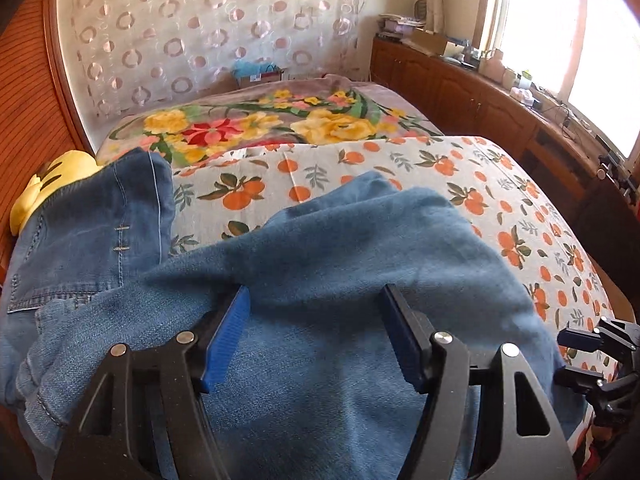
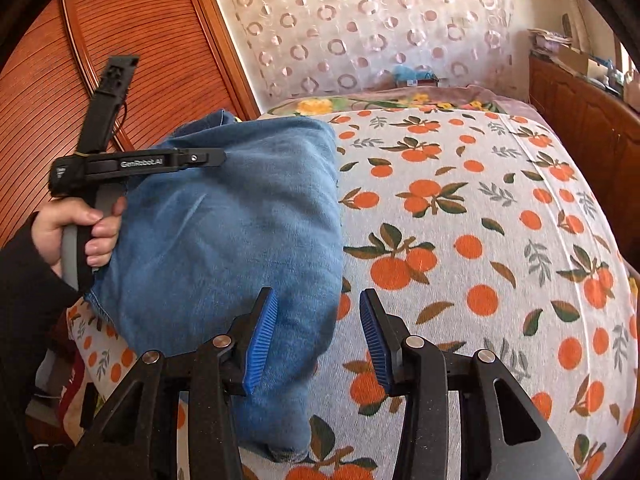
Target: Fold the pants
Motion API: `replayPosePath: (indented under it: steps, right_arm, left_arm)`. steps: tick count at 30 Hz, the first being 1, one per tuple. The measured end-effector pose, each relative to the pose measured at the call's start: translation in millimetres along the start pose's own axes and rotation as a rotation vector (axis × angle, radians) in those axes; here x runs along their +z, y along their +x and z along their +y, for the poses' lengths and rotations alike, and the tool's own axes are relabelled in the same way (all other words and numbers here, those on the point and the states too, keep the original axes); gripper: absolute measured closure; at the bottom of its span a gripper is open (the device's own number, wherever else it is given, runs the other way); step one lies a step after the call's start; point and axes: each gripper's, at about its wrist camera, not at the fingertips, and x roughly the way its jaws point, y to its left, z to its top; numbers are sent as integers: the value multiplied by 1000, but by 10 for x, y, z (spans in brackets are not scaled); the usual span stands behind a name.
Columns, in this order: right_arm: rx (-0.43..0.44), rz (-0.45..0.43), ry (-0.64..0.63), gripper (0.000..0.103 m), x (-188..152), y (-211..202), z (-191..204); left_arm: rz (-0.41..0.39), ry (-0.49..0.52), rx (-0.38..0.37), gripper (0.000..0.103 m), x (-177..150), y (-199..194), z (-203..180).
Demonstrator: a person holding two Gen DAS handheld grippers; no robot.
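Observation:
Blue jeans (image 1: 320, 240) lie folded over on the bed, the waist and pocket end (image 1: 92, 232) rumpled at the left. My left gripper (image 1: 316, 296) hovers just over the folded leg, open, with only flat cloth under the blue pads. In the right wrist view the jeans (image 2: 224, 220) form a soft bundle with a rounded right edge. My right gripper (image 2: 316, 304) stands open astride that edge, and its pads do not press the denim. A hand (image 2: 80, 232) holds the left gripper (image 2: 218, 157) above the bundle's far left side.
An orange-print sheet (image 2: 480, 220) covers the bed to the right of the jeans. A floral blanket (image 1: 260, 124) lies beyond it and a yellow plush toy (image 1: 48, 184) at the left. A wooden cabinet (image 1: 460, 84) with clutter runs along the right under the window. A slatted wooden panel (image 2: 120, 20) stands at the left.

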Motion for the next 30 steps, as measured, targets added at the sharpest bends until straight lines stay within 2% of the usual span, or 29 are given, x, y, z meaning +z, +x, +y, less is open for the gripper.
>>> replayPosePath:
  steps: [11,16,24,30]
  right_arm:
    - [17,15,-13,58,-123,-80,48]
    - [19,23,-10,58,-146,-83,37]
    - [28,26,8,58,-157,0,49]
    - [44,16,8,58,-210,-14,73]
  left_arm:
    - [0,33,30,35,-20,49,-68]
    - [-18,19,6,34,2,-18,-98]
    - [-48,74,-39,33,97,-108,-440]
    - [-16,128,-54,33,275,-8,-813]
